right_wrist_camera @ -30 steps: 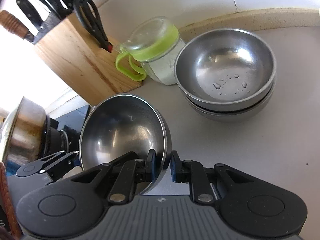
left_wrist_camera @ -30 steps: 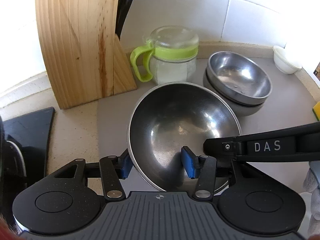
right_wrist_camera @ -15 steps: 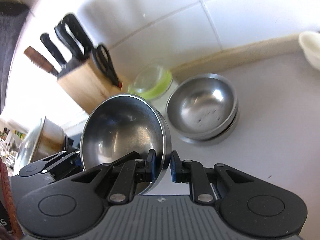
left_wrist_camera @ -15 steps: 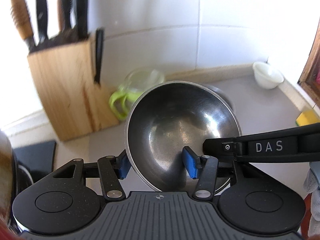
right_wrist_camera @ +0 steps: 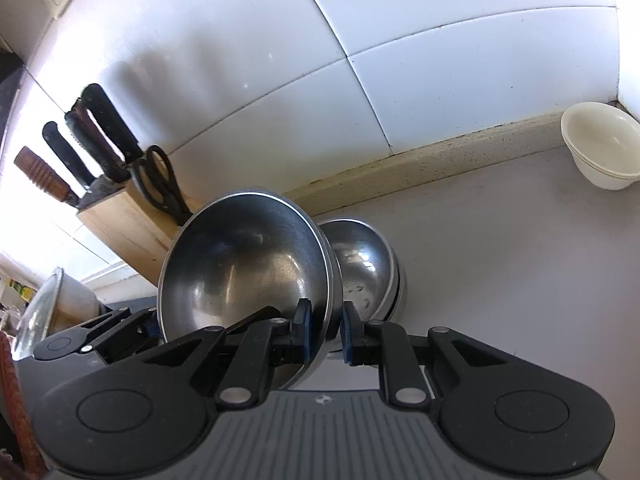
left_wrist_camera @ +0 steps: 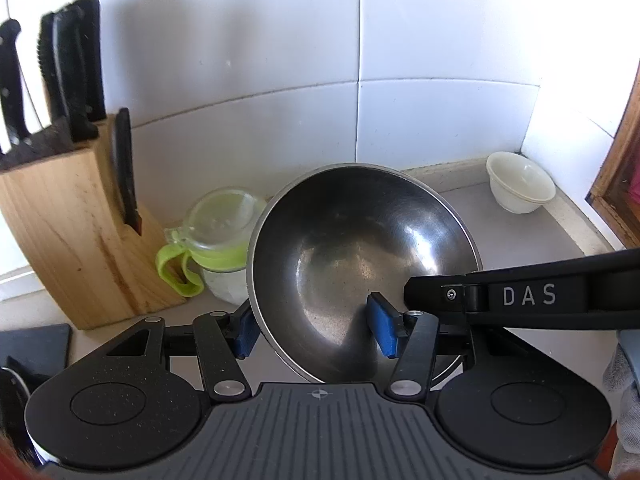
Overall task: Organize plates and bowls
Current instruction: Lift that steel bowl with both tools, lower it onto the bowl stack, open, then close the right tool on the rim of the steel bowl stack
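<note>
A large steel bowl (left_wrist_camera: 360,248) hangs tilted above the counter, its hollow facing me. In the right wrist view my right gripper (right_wrist_camera: 326,334) is shut on the near rim of this bowl (right_wrist_camera: 240,272), one pad inside and one outside. My left gripper (left_wrist_camera: 314,330) straddles the left rim. Its jaws are opening: the left pad stands just outside the wall, the right pad is well inside and clear of the metal. A stack of smaller steel bowls (right_wrist_camera: 364,268) sits on the counter behind the held bowl; the left wrist view hides it.
A wooden knife block (left_wrist_camera: 72,232) with knives stands at the left by the tiled wall. Beside it is a glass jar with a green lid (left_wrist_camera: 216,236). A small white bowl (left_wrist_camera: 520,182) sits in the far right corner. A lidded pot (right_wrist_camera: 48,312) is at the far left.
The bowl and both grippers have risen from the counter, so more wall shows. The steel stack has slipped behind the bowl in the left view. The left pads stand slightly wider apart.
</note>
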A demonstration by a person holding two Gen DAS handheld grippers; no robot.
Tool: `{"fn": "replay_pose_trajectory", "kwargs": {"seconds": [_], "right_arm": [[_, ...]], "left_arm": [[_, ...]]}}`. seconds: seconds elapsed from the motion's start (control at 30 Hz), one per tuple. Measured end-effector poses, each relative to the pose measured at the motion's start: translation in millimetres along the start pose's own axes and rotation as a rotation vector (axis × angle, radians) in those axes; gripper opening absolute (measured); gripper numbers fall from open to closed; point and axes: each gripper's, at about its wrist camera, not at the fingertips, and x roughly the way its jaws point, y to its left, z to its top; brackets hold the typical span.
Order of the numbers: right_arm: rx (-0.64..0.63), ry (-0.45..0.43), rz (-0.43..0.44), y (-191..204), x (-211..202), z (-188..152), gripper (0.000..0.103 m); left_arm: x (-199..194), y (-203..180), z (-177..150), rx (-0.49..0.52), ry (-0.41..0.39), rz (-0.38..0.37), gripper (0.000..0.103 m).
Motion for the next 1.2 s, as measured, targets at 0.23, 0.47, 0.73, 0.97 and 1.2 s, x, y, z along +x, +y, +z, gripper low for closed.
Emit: {"fn": "replay_pose_trajectory", "kwargs": {"seconds": [0.23,0.47,0.73,0.97,1.2], "right_arm": [[-0.014,0.043,-0.039,-8,25,11,0.021],[-0.030,0.046,-0.065,-10,36,16,0.025],[-0.149,-0.035,-0.155,3,26,18,0.034],[-0.230,-0.082,-0.232,6,24,10,0.034],[-0.161,-0.062,-0.163,-5,21,20,0.037]], "left_arm": [[26,0,3,-0.020,0.051,-0.013,0.062],[42,9,5,-0.043,0.075,-0.022,0.060],[30,19,6,-0.054,0.044,-0.023,0.063],[15,22,0,-0.056,0.029,-0.013,0.067],[5,35,-18,-0.063,0.026,-0.012,0.073]]}}
